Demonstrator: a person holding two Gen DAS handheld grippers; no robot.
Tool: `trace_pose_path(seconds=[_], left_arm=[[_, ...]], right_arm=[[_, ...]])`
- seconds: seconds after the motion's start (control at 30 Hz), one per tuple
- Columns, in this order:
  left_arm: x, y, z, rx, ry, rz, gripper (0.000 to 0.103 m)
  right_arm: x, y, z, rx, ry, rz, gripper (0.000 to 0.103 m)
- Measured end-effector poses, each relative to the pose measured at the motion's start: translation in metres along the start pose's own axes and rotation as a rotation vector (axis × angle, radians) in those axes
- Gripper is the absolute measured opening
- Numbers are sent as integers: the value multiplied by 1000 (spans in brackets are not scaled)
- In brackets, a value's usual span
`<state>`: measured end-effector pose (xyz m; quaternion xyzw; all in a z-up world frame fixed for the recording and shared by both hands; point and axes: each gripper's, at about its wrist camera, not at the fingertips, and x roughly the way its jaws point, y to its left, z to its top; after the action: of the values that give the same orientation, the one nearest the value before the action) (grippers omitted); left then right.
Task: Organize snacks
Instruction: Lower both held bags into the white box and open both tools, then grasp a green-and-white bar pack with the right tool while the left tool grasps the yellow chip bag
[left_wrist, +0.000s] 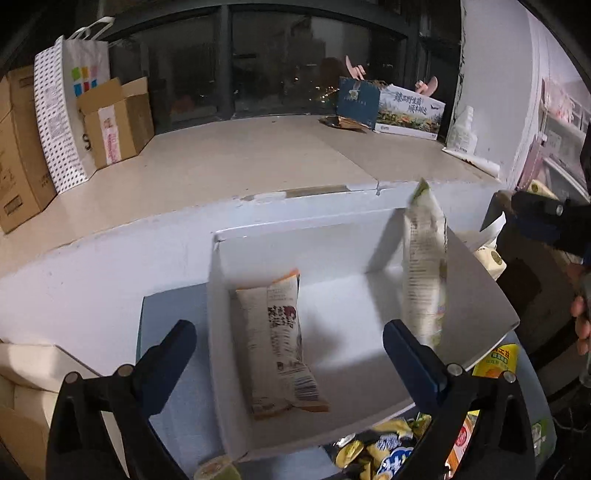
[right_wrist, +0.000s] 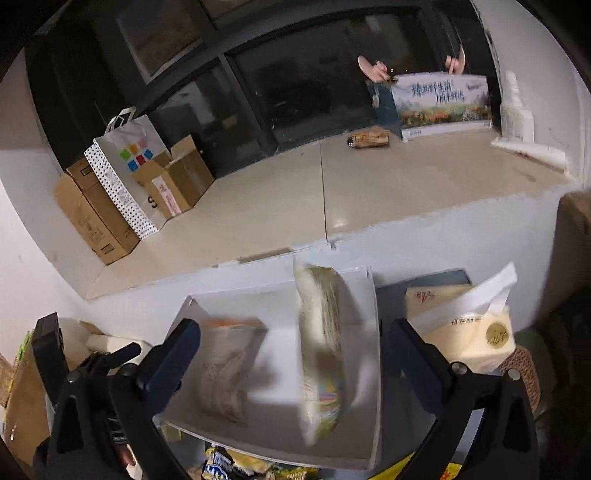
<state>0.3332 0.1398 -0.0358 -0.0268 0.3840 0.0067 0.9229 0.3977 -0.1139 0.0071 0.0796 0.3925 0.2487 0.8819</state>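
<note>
**Dropping snack packs into the white box, both hand-held grippers wide open**

Looking down the left hand-held gripper (left_wrist: 290, 341), I've got its jaws spread as wide as they go with nothing pinched between the pads. Right under it sits the white box (left_wrist: 221, 332), and an orange-trimmed snack pack (left_wrist: 282, 343) lies flat on the box floor, long side running away from me.

The other one, a pale green-and-white snack pack (left_wrist: 424, 273), is up at the box's right side, standing tall and blurred, not touching either finger as far as I can see. From the right hand-held gripper (right_wrist: 291, 352) the same green-and-white pack (right_wrist: 323, 350) shows smeared between the open fingers, over the right half of the box (right_wrist: 373, 369). Those jaws are fully apart too, holding nothing. Can't tell if the pack is resting on the box wall or in the air.

More snacks are heaped at the near edge: a pile of yellow and blue wrappers (left_wrist: 384, 450) just in front of the box. A tissue pack (right_wrist: 476, 339) sits to the right of it. Behind everything runs a pale window ledge (left_wrist: 240, 162) with cardboard boxes (left_wrist: 118, 122) and a polka-dot paper bag (left_wrist: 62, 110) on the left end.
</note>
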Motion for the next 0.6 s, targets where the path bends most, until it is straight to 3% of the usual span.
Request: trace_pose_path(seconds=[0.17,0.3,0.4,0.5,0.6], left_arm=[[-36,11,-15,-46,-90,-8,103],[-80,16,-32,-102,-205,-93,103],[-110,11,-57,-94,-293,-123,103],[-143,2,-89,-63,-359,-136,103],[-165,-15,-125,-37,-308,-148,103]], right_arm=[[-24,-4,-9,20,-59,36,103],[-58,2,-21,7,-144,92,103],[-95,11,-39,-56,-249,97,103],[-132,20,-66,-124,-298,123,103],[-165,25,-104,-176,-316,126,103]])
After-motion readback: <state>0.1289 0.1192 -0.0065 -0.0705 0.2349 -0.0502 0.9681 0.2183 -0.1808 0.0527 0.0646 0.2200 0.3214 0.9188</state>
